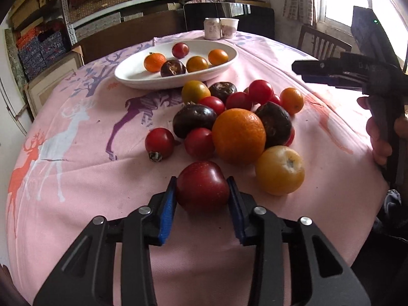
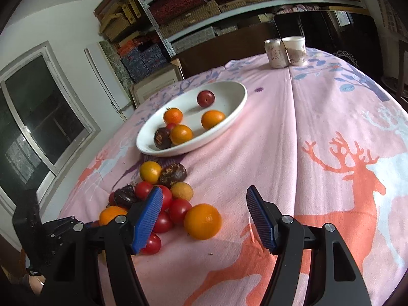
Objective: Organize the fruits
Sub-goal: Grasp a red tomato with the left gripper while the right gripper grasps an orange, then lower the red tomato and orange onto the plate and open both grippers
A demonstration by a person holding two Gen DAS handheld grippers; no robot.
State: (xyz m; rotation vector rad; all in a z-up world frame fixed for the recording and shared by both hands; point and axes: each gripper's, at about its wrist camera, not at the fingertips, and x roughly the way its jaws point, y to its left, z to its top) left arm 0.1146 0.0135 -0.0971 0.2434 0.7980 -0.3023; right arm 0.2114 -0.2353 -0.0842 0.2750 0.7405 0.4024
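My left gripper is shut on a dark red plum at the near edge of the fruit pile, low over the pink tablecloth. Beyond it lie a big orange, a yellow fruit, red tomatoes and dark round fruits. A white oval dish behind the pile holds several fruits. My right gripper is open and empty above the cloth, just right of the pile; it also shows at the right in the left wrist view. The dish shows in the right wrist view, as does an orange.
A can and a paper cup stand at the far edge of the round table. A wooden chair is at the back right. Shelves of boxes line the back wall. Bare cloth lies left and right of the pile.
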